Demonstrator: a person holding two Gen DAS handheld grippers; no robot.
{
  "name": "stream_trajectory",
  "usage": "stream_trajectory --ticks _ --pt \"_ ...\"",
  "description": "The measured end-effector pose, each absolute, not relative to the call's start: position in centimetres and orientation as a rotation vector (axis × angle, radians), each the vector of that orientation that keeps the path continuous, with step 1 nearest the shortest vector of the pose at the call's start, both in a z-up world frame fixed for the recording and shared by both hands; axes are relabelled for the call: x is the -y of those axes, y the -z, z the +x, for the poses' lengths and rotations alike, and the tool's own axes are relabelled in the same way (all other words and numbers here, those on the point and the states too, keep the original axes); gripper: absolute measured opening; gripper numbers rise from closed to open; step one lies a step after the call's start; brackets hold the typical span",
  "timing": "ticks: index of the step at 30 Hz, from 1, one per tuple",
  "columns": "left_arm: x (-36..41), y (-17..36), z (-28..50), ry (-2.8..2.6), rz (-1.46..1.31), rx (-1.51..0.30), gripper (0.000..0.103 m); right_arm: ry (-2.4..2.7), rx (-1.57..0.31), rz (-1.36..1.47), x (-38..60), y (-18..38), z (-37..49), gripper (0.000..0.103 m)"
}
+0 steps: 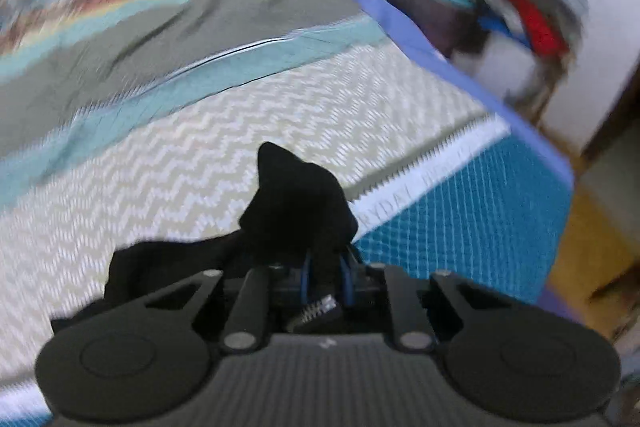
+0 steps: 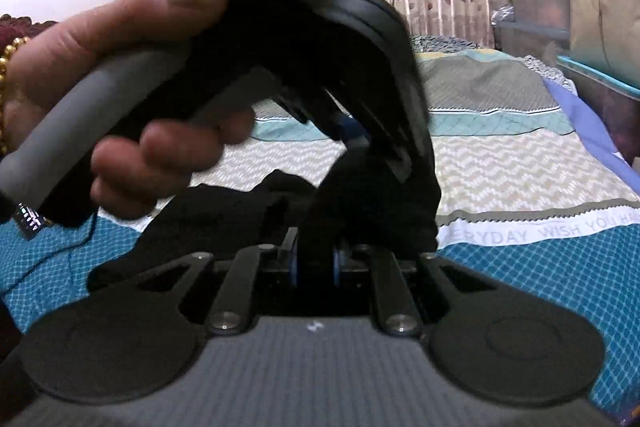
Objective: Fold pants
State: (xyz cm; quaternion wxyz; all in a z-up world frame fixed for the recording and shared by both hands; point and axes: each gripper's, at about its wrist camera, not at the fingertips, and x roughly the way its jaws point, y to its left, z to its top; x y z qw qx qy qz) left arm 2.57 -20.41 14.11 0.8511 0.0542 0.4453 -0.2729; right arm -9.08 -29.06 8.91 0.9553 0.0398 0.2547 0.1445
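The left gripper [image 1: 326,267] was clenched on a bunch of the black pants [image 1: 296,199], lifted over the bed [image 1: 200,167] to bring one edge across. The right gripper [image 2: 316,263] also pinched the pants [image 2: 340,195] — cloth rose straight ahead of its fingers. The long axis could not be told — the fabric was too bunched.

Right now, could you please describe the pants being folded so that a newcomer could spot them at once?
Start from the bed with the patterned bedspread, banded in teal, zigzag cream and blue grid. Near its front edge, the pants hang bunched, pinched by the right gripper and the left gripper. They are the only plain black cloth there; everything around them is patterned.
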Motion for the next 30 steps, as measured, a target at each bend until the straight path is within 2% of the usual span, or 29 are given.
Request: stream_trajectory --ticks 4,11,15,21,23,25,26,27,30 --pt "13.9 -14.8 3.3 0.592 -0.102 -0.937 0.012 -0.392 -0.537 0.157 27.9 -10.1 -8.4 0.017" --pt "3.8 -15.0 2.7 0.507 -0.231 -0.875 0.012 -0.591 -0.579 0.117 21.7 -11.8 -6.3 0.016" --pt "-1.2 -13.1 2.4 0.431 -0.295 -0.877 0.012 -0.668 -0.633 0.043 17.4 -11.2 -4.9 0.016" --pt "-6.5 -6.9 2.6 0.287 -0.373 -0.940 0.014 -0.730 -0.779 0.005 13.5 -7.7 -2.6 0.017" --pt "-6.8 -4.3 2.9 0.238 -0.390 -0.982 0.019 -0.738 -0.833 0.000 12.7 -6.6 -2.3 0.022" --pt "-6.8 -2.9 2.6 0.214 -0.379 -0.994 0.033 -0.765 -0.868 0.036 13.5 -6.5 -1.9 0.028" --pt "-6.7 -2.9 2.3 0.210 -0.381 -0.977 0.036 -0.785 -0.864 0.060 14.4 -7.1 -2.0 0.030" --pt "-6.7 -3.1 2.0 0.210 -0.382 -0.960 0.043 -0.807 -0.849 0.086 15.5 -8.0 -2.0 0.032" --pt "-7.1 -4.4 0.8 0.214 -0.402 -0.915 0.056 -0.773 -0.751 0.158 20.4 -10.5 -2.5 0.033"
